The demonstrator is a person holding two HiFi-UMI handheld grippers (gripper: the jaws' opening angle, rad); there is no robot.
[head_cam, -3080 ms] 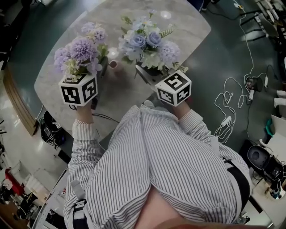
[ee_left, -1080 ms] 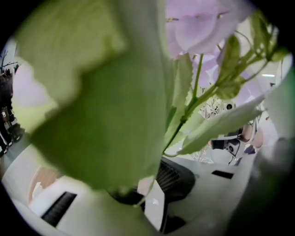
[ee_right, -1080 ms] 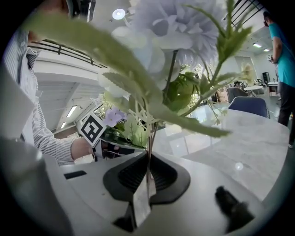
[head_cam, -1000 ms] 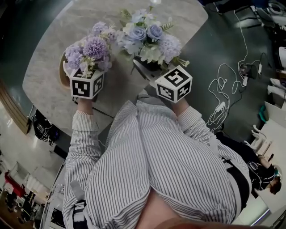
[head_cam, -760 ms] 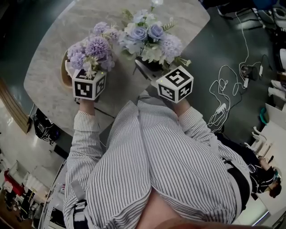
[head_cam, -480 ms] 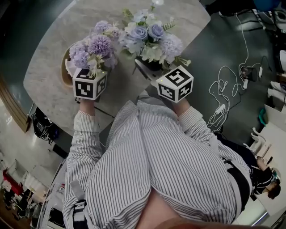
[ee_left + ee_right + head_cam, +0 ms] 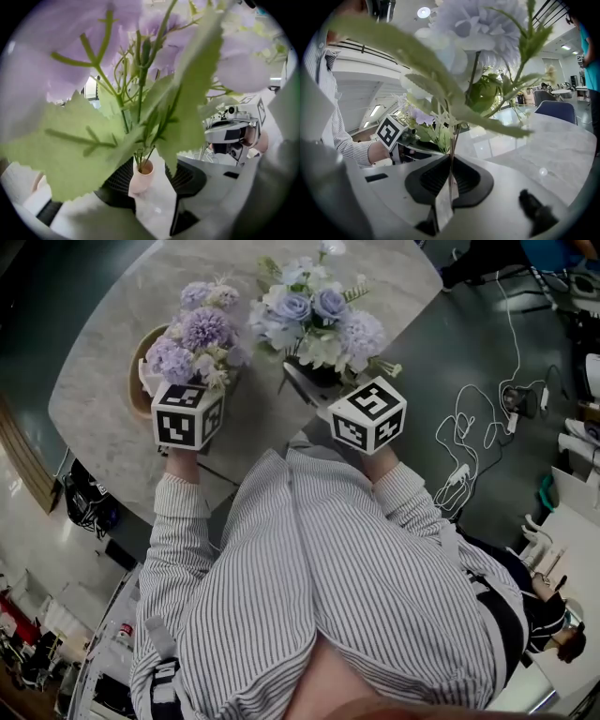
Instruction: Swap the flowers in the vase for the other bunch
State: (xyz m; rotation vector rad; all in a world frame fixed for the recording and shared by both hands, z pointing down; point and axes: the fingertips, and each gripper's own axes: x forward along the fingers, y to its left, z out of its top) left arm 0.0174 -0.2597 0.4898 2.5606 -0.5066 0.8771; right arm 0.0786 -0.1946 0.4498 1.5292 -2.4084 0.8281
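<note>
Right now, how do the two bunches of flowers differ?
The purple bunch stands in the vase; the blue bunch is in none. The left tool has just been opening, its jaws apart with the vase between them, gripping nothing of the purple bunch; the right tool is shut on the blue bunch's stems. The purple bunch is lilac; the blue bunch mixes blue and white. Both have green leaves.

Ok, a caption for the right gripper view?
Right tool clamped on the blue bouquet by its stems, marble table beyond.
</note>
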